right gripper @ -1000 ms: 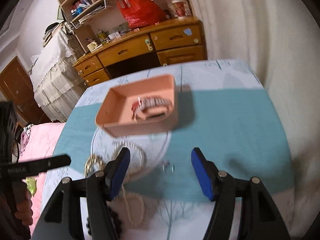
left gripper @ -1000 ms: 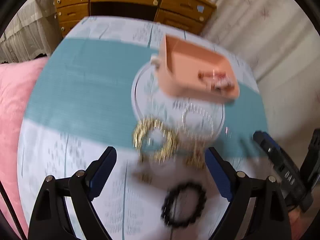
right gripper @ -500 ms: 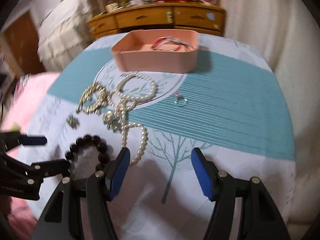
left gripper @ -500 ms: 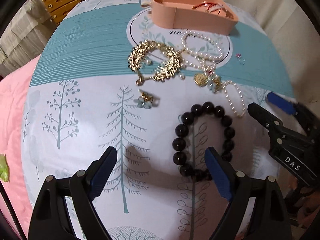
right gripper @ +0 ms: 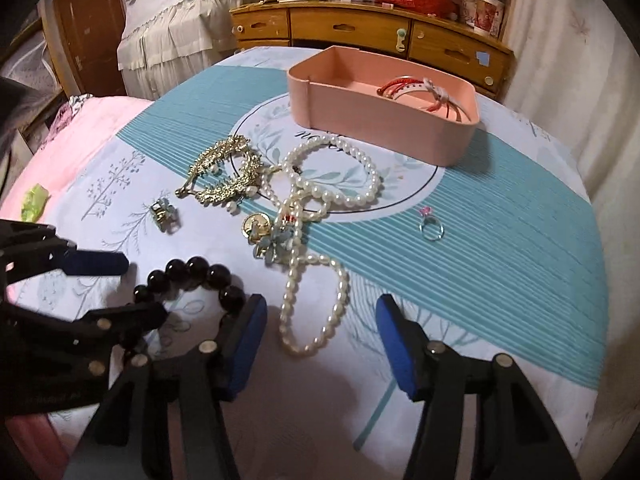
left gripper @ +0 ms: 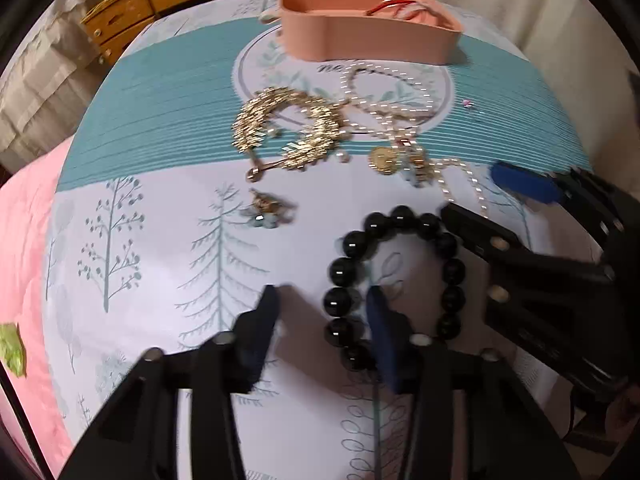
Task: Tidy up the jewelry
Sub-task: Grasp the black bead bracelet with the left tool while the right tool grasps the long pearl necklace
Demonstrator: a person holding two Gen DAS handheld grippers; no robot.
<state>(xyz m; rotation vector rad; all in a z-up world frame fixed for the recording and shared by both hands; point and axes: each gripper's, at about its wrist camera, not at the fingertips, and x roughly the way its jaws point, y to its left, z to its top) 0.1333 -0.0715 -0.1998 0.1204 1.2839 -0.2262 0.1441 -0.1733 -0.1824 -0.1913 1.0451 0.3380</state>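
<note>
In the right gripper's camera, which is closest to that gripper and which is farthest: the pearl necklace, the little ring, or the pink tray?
From the right gripper:
1. Pearl necklace: its loop lies just ahead, between the fingers.
2. Ring: farther out, slightly right, on the teal stripe.
3. Pink tray: farthest, at the table's far side.

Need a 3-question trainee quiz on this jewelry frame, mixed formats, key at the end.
1. True or false: the pink tray already holds a red and white bracelet.
2. Which piece does the left gripper straddle with its open jaws? A) pearl necklace B) black bead bracelet C) ring with a pink stone
3. Fill in: the loop of pearls nearest the camera lies between the open fingers of the ____ gripper.

Key: 1 true; 2 B; 3 right
</note>
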